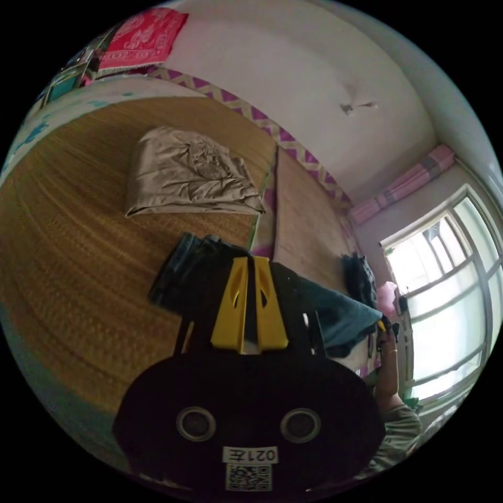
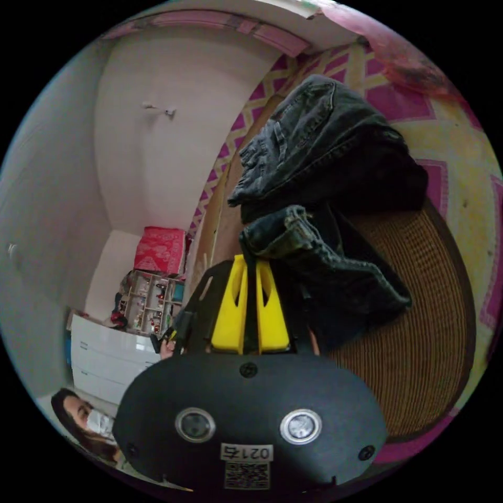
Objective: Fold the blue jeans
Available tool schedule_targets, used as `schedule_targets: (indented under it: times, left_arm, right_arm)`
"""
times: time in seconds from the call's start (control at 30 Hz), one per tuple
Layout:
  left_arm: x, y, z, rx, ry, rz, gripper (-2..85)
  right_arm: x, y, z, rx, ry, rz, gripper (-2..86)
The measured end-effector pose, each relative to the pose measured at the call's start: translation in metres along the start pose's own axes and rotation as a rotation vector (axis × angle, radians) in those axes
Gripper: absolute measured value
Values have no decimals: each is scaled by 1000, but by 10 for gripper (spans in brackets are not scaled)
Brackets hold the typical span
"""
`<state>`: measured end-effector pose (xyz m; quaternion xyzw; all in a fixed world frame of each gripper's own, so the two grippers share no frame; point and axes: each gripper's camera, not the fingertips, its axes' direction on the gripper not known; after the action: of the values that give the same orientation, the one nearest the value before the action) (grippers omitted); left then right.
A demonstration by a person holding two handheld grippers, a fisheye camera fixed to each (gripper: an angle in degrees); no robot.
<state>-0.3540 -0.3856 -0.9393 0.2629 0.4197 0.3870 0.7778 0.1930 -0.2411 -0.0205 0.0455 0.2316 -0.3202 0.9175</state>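
The blue jeans point(image 1: 335, 314) hang stretched above a woven mat point(image 1: 78, 251), with one end bunched at my left gripper point(image 1: 250, 260), whose yellow jaws are shut on the denim. At the far end of the stretched cloth, by the window, a hand holds the other gripper point(image 1: 385, 327). In the right gripper view, my right gripper point(image 2: 251, 258) is shut on a thick rolled edge of the blue jeans point(image 2: 293, 236), and the rest of the cloth droops to the right over the mat point(image 2: 419, 325).
A folded beige garment point(image 1: 188, 175) lies on the mat beyond the jeans. A heap of dark grey jeans point(image 2: 325, 136) sits near the pink patterned wall edge point(image 2: 398, 99). A person point(image 2: 84, 419), white drawers point(image 2: 105, 356) and a cluttered shelf point(image 2: 152, 304) stand behind. A bright window point(image 1: 450, 293) is nearby.
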Motion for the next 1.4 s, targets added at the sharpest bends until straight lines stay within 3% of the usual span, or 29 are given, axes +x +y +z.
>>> schedule_targets:
  times: [0.13, 0.27, 0.4, 0.53, 0.6, 0.7, 0.8, 0.97, 1.13, 1.23, 1.4]
  left_arm:
    - [-19, -23, 79, -48, 52, -65, 36]
    - [-19, -9, 81, -10, 95, -48, 50]
    - [27, 20, 88, -82, -60, 193, 58]
    - [83, 47, 130, -173, -313, 453, 54]
    - [89, 54, 152, -228, -448, 467, 39]
    - [87, 62, 154, -199, -412, 428, 3]
    - [86, 68, 155, -227, -444, 416, -6]
    - [76, 74, 140, -76, -501, 306, -2]
    - [43, 53, 131, 54, -390, 112, 67]
    - [37, 33, 150, 26, -324, 137, 73]
    - [43, 14, 176, -106, -367, 209, 4]
  right_arm:
    - [41, -12, 74, -28, 81, 75, 74]
    - [40, 23, 87, 7, 64, -6, 74]
    - [-17, 96, 117, -66, 148, -336, 55]
    - [-84, 196, 212, -337, 171, -722, 16]
    - [-98, 239, 258, -426, 265, -842, 6]
    - [-90, 303, 314, -605, 374, -925, -2]
    - [-87, 348, 308, -511, 425, -1009, -5]
    - [-64, 378, 313, -421, 384, -948, -6]
    - [-49, 389, 327, -413, 339, -877, -6]
    - [-44, 398, 334, -408, 345, -875, -6]
    - [-34, 405, 342, -411, 326, -850, -6]
